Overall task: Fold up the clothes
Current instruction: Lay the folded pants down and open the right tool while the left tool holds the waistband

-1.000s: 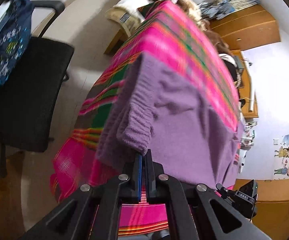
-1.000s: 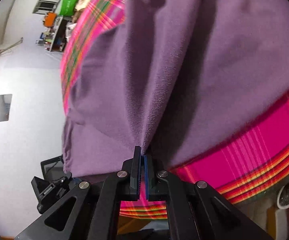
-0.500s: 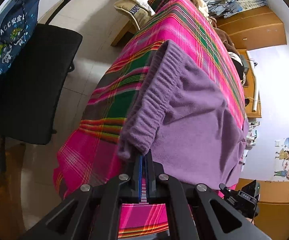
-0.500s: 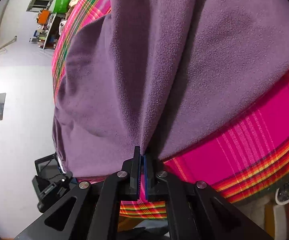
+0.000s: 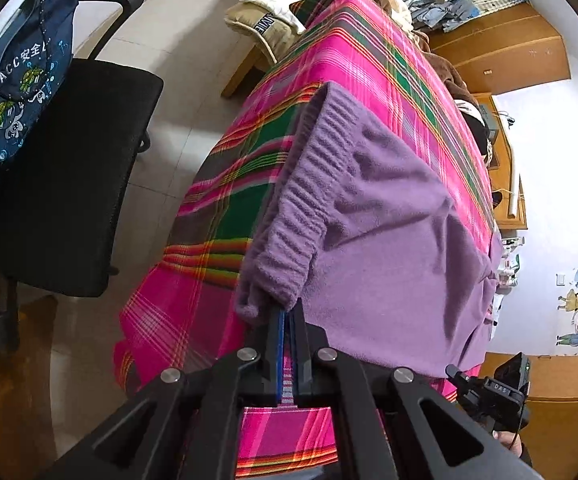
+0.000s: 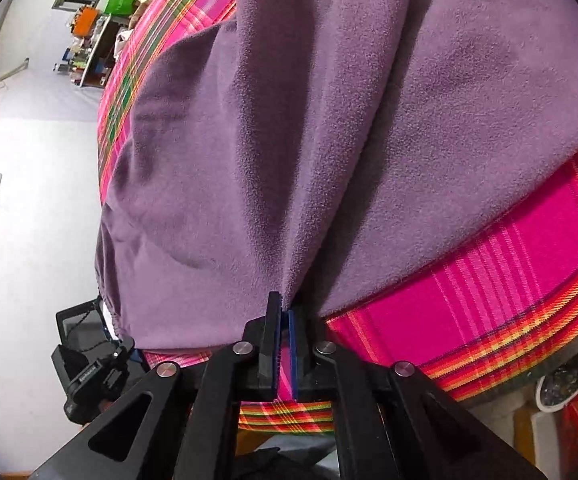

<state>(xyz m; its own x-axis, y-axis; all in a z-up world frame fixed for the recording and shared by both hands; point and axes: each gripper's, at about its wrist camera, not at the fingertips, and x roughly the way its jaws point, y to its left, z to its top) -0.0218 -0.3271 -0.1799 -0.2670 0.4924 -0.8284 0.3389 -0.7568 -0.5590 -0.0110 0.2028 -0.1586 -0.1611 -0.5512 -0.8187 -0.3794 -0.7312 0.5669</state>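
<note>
A purple fleece garment [image 5: 385,248] lies spread over a table covered with a pink plaid cloth [image 5: 373,60]. Its ribbed hem [image 5: 309,196] runs down the left side to my left gripper [image 5: 287,312], which is shut on the garment's near corner at the table's front edge. In the right wrist view the same purple garment [image 6: 329,120] fills most of the frame, pulled into folds that converge on my right gripper [image 6: 285,312], shut on the fabric edge. The other gripper's body [image 6: 89,372] shows at the lower left of that view.
A black office chair [image 5: 61,176] with a dark blue drawstring bag [image 5: 13,76] stands left of the table. Piled clothes [image 5: 289,0] lie at the table's far end. Wooden cabinets [image 5: 501,52] line the right wall. A bowl [image 6: 569,380] sits on the floor at lower right.
The garment has settled lower and flatter onto the plaid cloth, and both grippers have drawn back toward the near table edge, still clamped on the fabric.
</note>
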